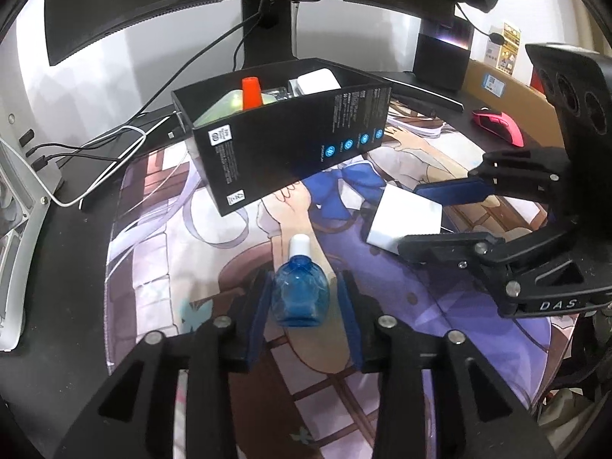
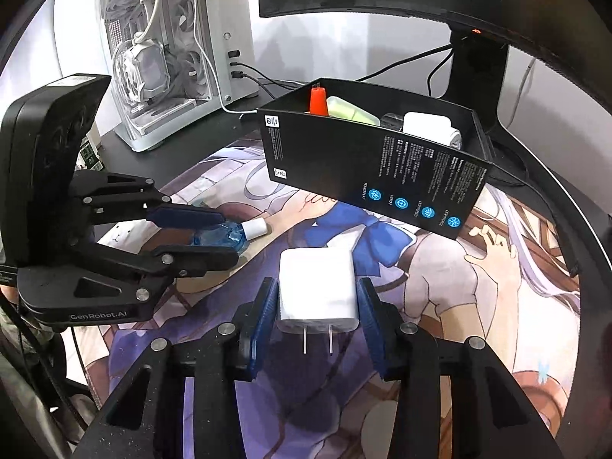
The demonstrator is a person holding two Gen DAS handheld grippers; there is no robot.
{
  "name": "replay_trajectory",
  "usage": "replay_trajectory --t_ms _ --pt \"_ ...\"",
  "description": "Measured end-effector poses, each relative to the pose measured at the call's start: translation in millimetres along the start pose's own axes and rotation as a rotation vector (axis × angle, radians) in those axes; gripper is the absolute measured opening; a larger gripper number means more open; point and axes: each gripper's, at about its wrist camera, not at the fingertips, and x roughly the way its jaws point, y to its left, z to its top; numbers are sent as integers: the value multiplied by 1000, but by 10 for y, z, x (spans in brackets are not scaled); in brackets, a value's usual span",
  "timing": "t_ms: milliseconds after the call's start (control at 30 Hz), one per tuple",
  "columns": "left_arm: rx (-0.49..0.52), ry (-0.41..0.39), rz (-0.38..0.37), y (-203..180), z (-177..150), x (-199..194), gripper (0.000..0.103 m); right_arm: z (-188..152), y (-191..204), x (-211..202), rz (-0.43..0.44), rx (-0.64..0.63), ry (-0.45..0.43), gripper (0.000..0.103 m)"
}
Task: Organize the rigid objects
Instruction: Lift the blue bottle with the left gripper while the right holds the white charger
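Left wrist view: left gripper (image 1: 302,302) is seen straddling a blue bottle (image 1: 300,298) lying on the printed desk mat (image 1: 160,267), white cap pointed away; whether the blue pads press it cannot be told. Right wrist view: right gripper (image 2: 317,306) is clamped on a white charger (image 2: 317,290), prongs toward the camera, low over the mat. Black box (image 2: 382,176) is seen beyond, holding an orange cap, a green case and a white adapter.
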Motion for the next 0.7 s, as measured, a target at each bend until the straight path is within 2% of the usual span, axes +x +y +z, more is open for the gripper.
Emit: replay_trajectory --t_ms 133,200,267,600,667,700 --pt "14 4 1 -69 -22 8 43 -4 21 16 1 -6 4 48" --pt "13 3 -4 -71 -20 6 41 -5 42 1 -13 -16 -2 47" --pt "10 0 -3 -67 -17 -1 30 -2 49 -11 -21 -21 -8 42" --pt "15 -17 -5 -68 -7 -31 29 1 64 -69 -12 -22 -27 41" --pt "13 -21 -7 -67 -4 -47 29 7 73 -125 -14 -22 -42 37" --pt "12 -27 -9 -65 0 -63 29 12 77 -158 -17 -23 -51 29"
